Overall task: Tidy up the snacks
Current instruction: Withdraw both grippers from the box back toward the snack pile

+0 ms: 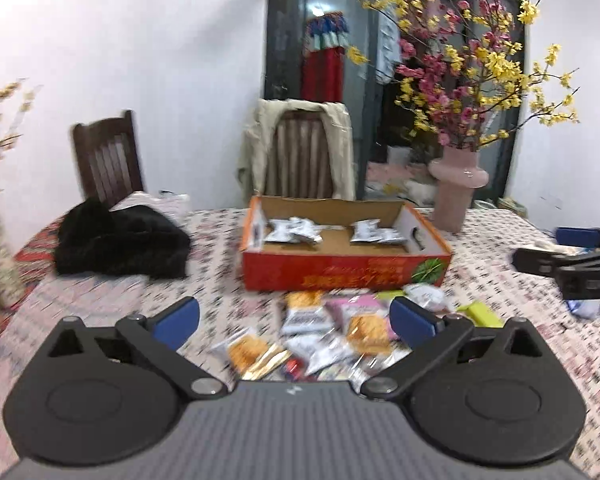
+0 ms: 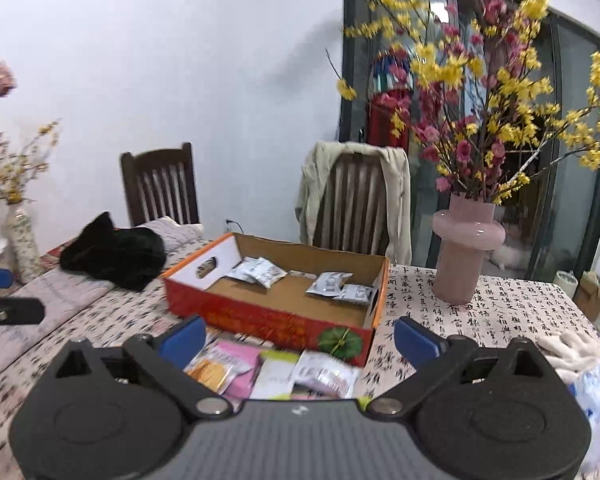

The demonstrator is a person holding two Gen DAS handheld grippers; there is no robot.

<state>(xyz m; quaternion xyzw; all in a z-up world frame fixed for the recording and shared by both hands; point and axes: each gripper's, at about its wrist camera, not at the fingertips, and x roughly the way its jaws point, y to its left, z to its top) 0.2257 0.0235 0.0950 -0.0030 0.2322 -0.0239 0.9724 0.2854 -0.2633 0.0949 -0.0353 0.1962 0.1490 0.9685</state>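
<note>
An open red cardboard box [image 1: 340, 270] stands on the table; it also shows in the right wrist view [image 2: 260, 320]. Two small heaps of silver packets [image 1: 294, 231] [image 1: 374, 233] lie inside it. A loose pile of snack packets [image 1: 320, 336] lies on the cloth in front of the box, also seen in the right wrist view [image 2: 268, 368]. My left gripper [image 1: 296, 318] is open and empty above the pile. My right gripper [image 2: 300, 338] is open and empty above the pile's right part; it shows at the right edge of the left wrist view [image 1: 568, 264].
A pink vase with yellow and pink flowers [image 2: 466, 248] stands right of the box. A black garment [image 1: 120, 242] lies at the left. Two chairs [image 1: 304, 152] stand behind the table. A white and blue bag [image 2: 588, 376] lies at the right.
</note>
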